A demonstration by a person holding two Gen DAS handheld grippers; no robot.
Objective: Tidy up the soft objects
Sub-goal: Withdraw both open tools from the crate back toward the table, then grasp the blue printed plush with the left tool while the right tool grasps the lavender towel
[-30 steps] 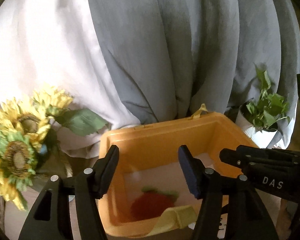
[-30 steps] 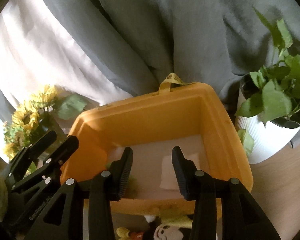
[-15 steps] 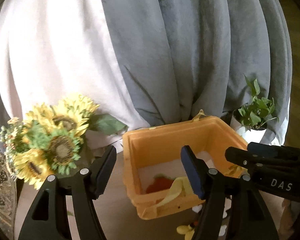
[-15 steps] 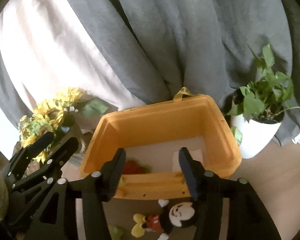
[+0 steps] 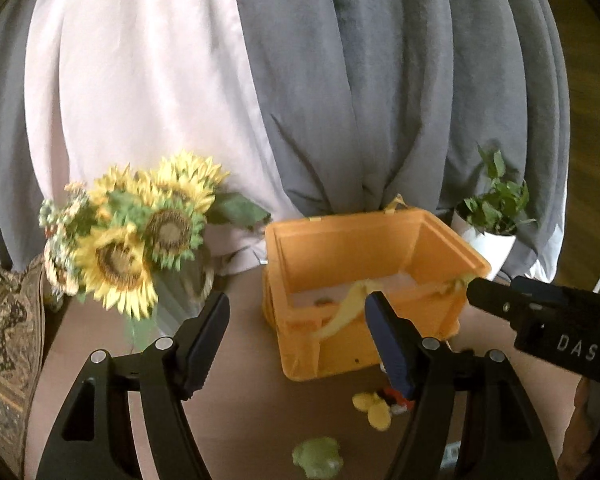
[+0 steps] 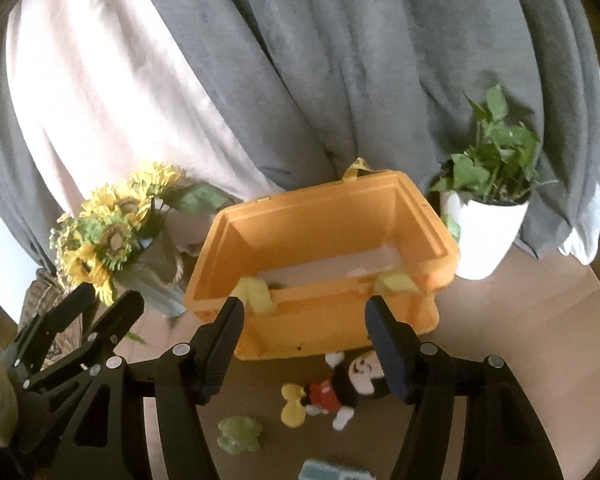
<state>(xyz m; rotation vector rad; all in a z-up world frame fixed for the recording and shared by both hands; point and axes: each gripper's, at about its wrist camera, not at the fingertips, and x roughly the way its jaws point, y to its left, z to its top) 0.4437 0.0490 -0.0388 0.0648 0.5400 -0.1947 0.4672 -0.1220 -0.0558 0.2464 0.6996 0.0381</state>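
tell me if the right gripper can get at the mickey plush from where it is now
Probably yes. The right gripper is open and empty, and the mickey plush lies in the open on the floor just below its fingers, in front of the orange bin, with nothing over it.

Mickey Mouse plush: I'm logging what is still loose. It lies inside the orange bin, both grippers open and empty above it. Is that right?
Not quite. The Mickey Mouse plush lies on the table in front of the orange bin, outside it, as the right wrist view shows. The rest holds: the left gripper and right gripper are both open and empty.
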